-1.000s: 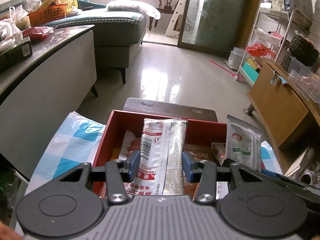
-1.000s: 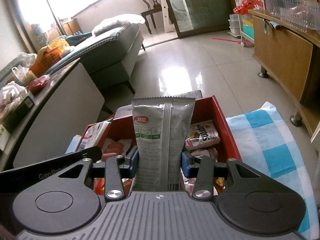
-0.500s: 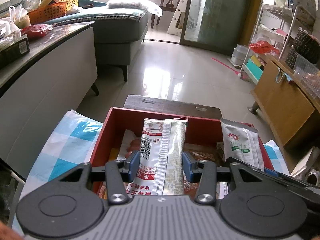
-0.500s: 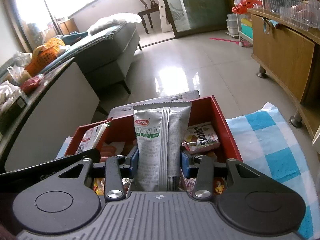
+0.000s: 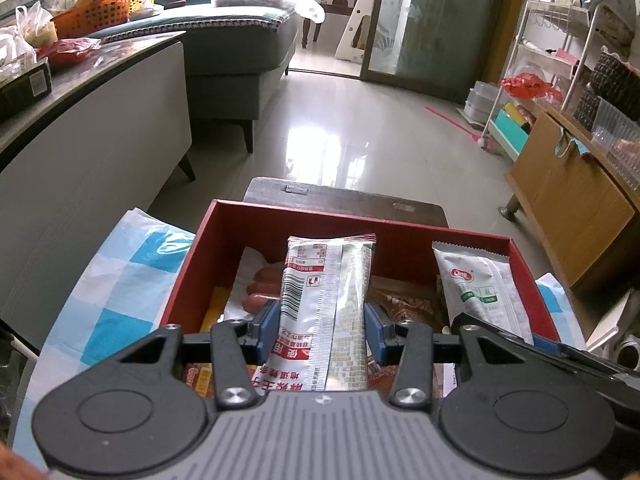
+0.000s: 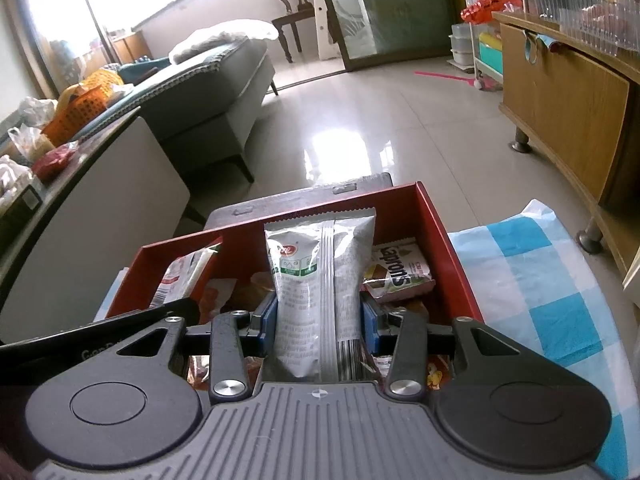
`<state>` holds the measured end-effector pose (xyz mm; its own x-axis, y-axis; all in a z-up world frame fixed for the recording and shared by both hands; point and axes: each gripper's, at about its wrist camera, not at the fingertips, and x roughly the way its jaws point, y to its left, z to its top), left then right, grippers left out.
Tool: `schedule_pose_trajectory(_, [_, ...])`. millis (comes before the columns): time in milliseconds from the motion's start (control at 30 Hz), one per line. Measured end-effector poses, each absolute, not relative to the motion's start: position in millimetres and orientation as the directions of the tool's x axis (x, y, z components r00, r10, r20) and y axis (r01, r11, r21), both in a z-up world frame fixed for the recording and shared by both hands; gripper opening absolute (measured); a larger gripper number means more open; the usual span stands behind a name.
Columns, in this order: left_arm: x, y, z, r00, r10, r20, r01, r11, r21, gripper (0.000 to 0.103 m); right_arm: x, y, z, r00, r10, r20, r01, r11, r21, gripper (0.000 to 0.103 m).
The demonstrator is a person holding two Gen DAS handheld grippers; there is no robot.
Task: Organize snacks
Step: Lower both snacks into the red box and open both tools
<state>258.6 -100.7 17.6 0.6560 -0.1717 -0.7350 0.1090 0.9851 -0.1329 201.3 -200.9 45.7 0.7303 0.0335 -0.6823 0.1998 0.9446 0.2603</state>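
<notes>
Over the red box [image 5: 208, 256], two packets are held upright, one in each gripper. From the left wrist, the left gripper [image 5: 322, 326] is seen clamped on a red-and-white packet [image 5: 320, 304], its blue pads pressed against both sides; sausages [image 5: 262, 286] lie below it in the box, and the right gripper's grey-green packet [image 5: 476, 284] shows at the box's right end. From the right wrist, the right gripper [image 6: 320, 320] is seen clamped on that grey-green packet [image 6: 316, 280], and a brown-and-green packet [image 6: 400, 270] lies by the box's right wall, unseen in the other view. A checked cloth [image 6: 536, 280] lies beside the box on both sides. Beyond the far wall is a dark board [image 5: 344, 198], then open tiled floor [image 5: 340, 128].
</notes>
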Motion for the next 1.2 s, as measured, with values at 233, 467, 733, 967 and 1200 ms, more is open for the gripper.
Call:
schedule_pose_trajectory(233, [261,-103,12,0.651,-0.166,-0.741,0.107,0.986,-0.127,0.038,204,-199,41,0.723,0.021,-0.691,0.202,0.949,0.241,0.05])
schedule_pose_trajectory(467, [264,-103,6,0.64,-0.161,-0.751,0.101,0.987,-0.126,0.039,205,-197,37,0.715,0.009,-0.699,0.205,0.953,0.222,0.05])
schedule_pose_trajectory(733, [267,-100,1,0.626,-0.15,-0.766,0.096,0.989,-0.116,0.04,206,-199,38,0.713,-0.003,-0.701,0.223,0.949,0.223,0.063])
schedule_pose_trajectory(967, [264,-96,4,0.637,-0.126,-0.76,0.081,0.992,-0.096,0.043,205,-202,36,0.711,-0.007,-0.703,0.232,0.946,0.226,0.064])
schedule_pose_trajectory(1200, [258,-92,15,0.642,-0.114,-0.758,0.067,0.993,-0.092,0.044,201,-201,44,0.718,-0.009,-0.696,0.23,0.947,0.226,0.066])
